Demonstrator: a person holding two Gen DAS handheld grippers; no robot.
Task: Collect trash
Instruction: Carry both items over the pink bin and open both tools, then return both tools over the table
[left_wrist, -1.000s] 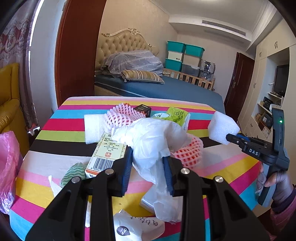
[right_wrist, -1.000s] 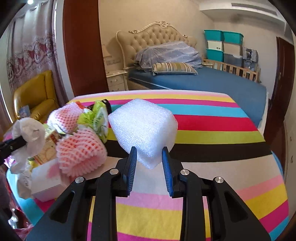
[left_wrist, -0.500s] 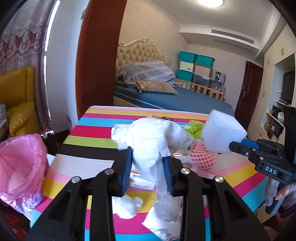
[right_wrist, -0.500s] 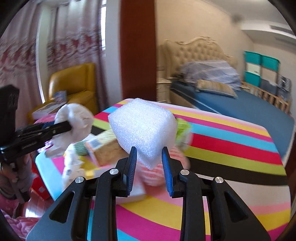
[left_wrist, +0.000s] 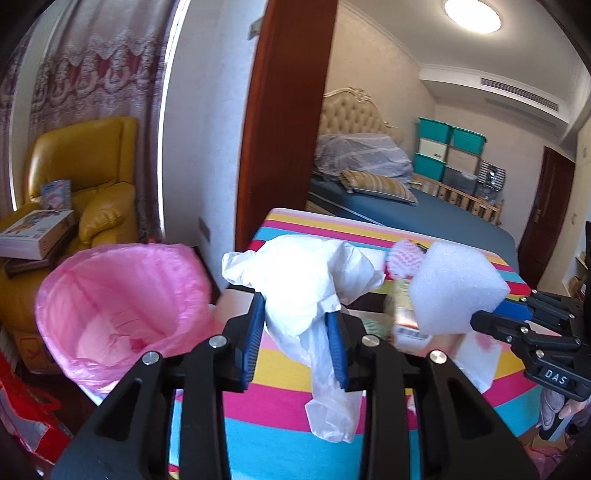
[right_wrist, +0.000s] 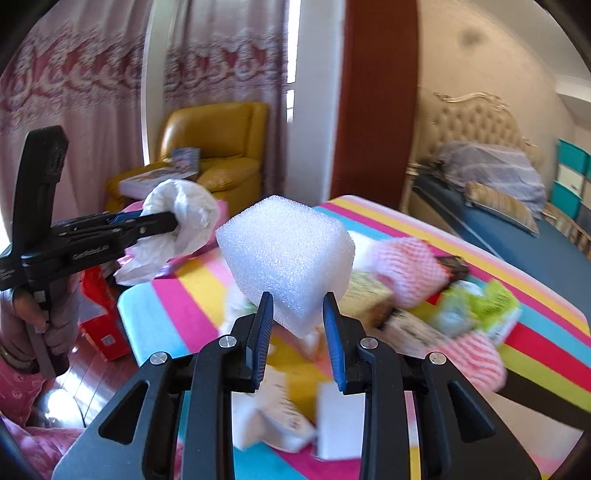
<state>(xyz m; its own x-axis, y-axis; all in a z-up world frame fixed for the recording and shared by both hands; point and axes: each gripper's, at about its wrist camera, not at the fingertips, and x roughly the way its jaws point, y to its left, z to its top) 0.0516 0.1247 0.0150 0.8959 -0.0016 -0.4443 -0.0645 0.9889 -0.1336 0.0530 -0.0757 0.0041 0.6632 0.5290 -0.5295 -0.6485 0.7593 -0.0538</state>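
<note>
White foam block (right_wrist: 286, 254) clamped in right tongs (right_wrist: 297, 314); plastic bag (left_wrist: 306, 284) in left tongs (left_wrist: 295, 325).

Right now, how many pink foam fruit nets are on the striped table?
2 that I can make out. One pink net lies mid-table behind the foam block; another sits nearer the right edge. Blur and clutter may hide more.
</note>
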